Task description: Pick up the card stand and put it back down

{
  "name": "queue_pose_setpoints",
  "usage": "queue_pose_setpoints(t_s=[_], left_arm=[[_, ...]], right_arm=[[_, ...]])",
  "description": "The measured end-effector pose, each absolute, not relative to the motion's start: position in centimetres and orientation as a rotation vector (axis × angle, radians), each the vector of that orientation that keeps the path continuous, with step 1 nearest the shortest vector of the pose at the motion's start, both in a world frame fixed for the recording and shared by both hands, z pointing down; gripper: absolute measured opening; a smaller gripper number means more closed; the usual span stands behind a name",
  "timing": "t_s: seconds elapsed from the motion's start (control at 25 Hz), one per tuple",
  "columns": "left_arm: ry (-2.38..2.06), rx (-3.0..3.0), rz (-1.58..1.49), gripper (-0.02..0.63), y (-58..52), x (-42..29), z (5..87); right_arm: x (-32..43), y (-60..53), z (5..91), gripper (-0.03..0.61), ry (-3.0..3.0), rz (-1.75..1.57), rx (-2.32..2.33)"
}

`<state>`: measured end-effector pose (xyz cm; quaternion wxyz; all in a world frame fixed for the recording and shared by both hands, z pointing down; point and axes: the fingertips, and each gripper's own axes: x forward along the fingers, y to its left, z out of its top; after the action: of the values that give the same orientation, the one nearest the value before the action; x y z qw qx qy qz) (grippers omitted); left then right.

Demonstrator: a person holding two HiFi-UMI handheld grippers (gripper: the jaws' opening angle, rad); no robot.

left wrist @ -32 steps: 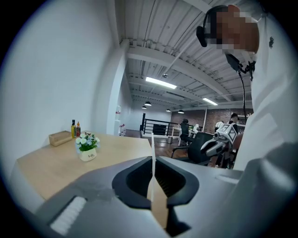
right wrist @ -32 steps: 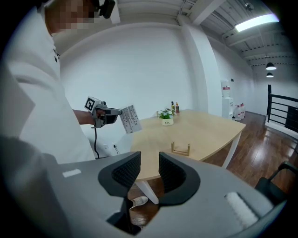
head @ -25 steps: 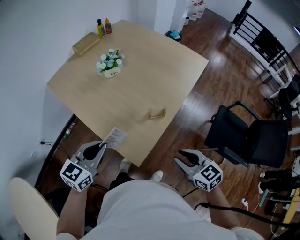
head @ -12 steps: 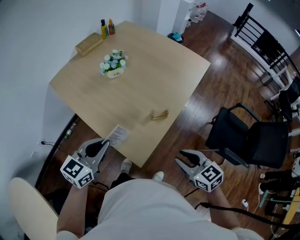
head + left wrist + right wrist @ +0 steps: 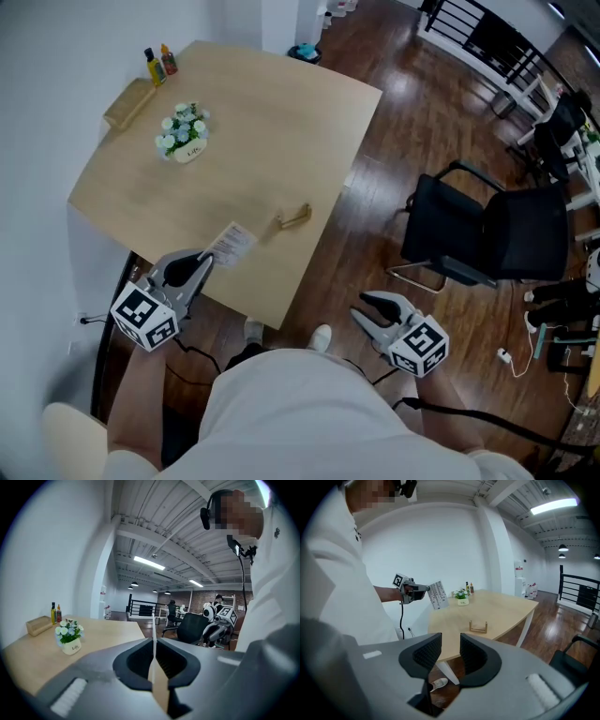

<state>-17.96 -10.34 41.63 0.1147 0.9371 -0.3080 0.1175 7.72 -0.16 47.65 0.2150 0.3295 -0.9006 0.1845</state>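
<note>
In the head view, the left gripper (image 5: 201,265) is hovering at the bench's (image 5: 272,112) near corner, around 8 o'clock in the picture. Its jaws are clenching a printed card (image 5: 231,244), which is showing edge-on between them in the left gripper view. The card stand (image 5: 293,217) is resting empty on the bench close to the right-hand edge, at 2 o'clock from the left gripper and 4 o'clock from the flower pot (image 5: 182,133), well apart from both. The right gripper (image 5: 367,309) is hanging over the wooden floor (image 5: 394,159) at 5 o'clock, jaws standing apart and grasping nothing. A black chair (image 5: 487,239) is standing at 3 o'clock.
</note>
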Motion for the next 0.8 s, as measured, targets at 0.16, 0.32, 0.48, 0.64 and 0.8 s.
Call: queue_pose_setpoints(t_s=[0.16, 0.32, 0.48, 0.64, 0.8], left_arm=[[-0.794, 2.782, 0.358, 0.017, -13.1, -16.4, 42.0], [-0.681, 2.823, 0.392, 0.017, -15.5, -14.2, 42.4], [-0.579, 2.85, 0.422, 0.017, -17.8, -11.9, 42.9], [-0.495, 2.857, 0.455, 0.017, -19.7, -9.8, 44.1], [-0.426, 2.853, 0.48, 0.017, -21.4, -8.3, 45.3]], right_arm=[[8.8, 0.6, 47.5, 0.126, -2.46, 0.536, 1.019], [10.4, 1.8, 47.2, 0.126, -2.411, 0.563, 1.131], [11.6, 3.1, 47.1, 0.126, -2.362, 0.593, 1.246], [12.5, 4.4, 47.1, 0.126, -2.313, 0.618, 1.346], [12.9, 5.6, 46.9, 0.127, -2.258, 0.651, 1.434]])
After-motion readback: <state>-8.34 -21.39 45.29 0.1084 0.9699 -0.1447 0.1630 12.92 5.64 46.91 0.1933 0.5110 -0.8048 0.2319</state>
